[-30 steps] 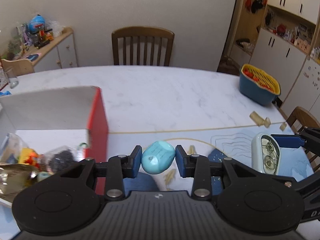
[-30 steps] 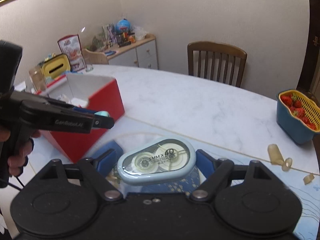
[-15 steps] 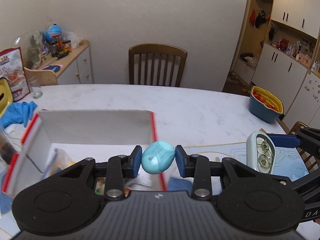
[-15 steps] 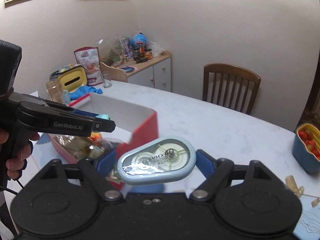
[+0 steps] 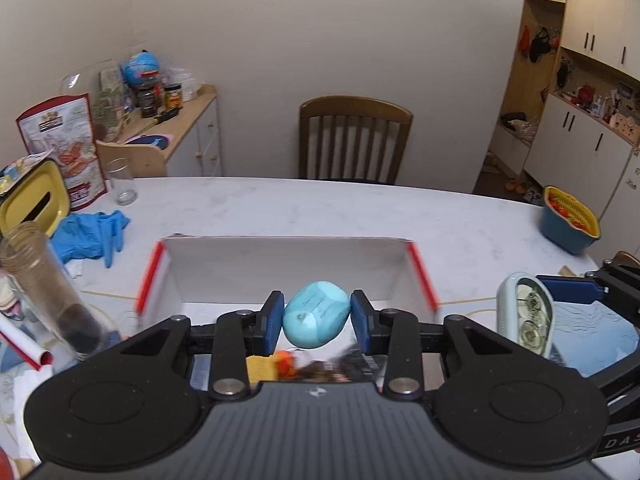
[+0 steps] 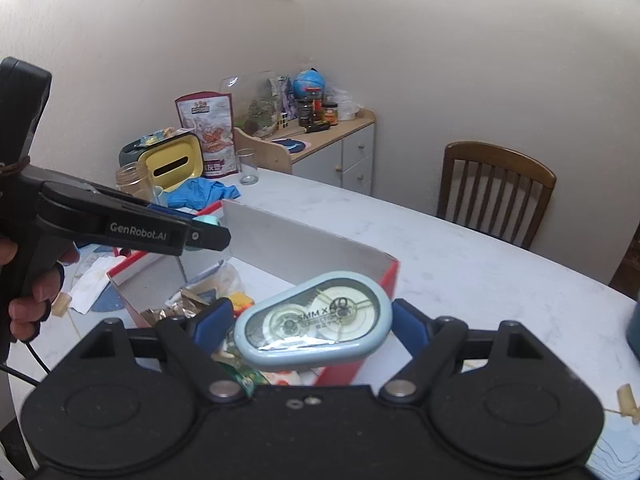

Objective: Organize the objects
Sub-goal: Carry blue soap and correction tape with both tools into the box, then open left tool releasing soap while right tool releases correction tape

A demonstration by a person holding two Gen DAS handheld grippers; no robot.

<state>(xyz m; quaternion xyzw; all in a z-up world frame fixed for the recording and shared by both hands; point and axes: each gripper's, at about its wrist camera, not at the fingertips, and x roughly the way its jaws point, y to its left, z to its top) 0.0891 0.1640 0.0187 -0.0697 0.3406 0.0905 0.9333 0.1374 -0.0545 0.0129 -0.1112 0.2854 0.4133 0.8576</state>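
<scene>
A plain beige wall backs the room, with white cupboards off to one side, a low sideboard (image 5: pixel 188 120) crowded with jars and a globe, and a wooden chair (image 5: pixel 355 140) pushed in at the far edge of a long white marble table (image 5: pixel 320 208). On the table sit a red box (image 5: pixel 288 268) with white inner walls, already holding packets and small bright bits, then a yellow-and-blue basket (image 5: pixel 568 220) of strawberries well off to the right, a snack bag (image 5: pixel 64 144), a glass (image 5: pixel 122 182), a clear jar (image 5: pixel 44 292) and blue gloves (image 5: pixel 90 232) to the left. The left gripper (image 5: pixel 317 316) is closed on a teal egg (image 5: pixel 316 314), pinched between its blue pads and held over the near part of the box. The right gripper (image 6: pixel 312 322) is clamped on a tape dispenser (image 6: pixel 314 326), gripped at its ends and tilted, above the box's near corner. The step in hand looks like carrying both items to the box for dropping in. Next, each seems to need lowering a little past the rim over a free patch, then opening the jaws, likely one at a time so the two grippers do not knock together.
</scene>
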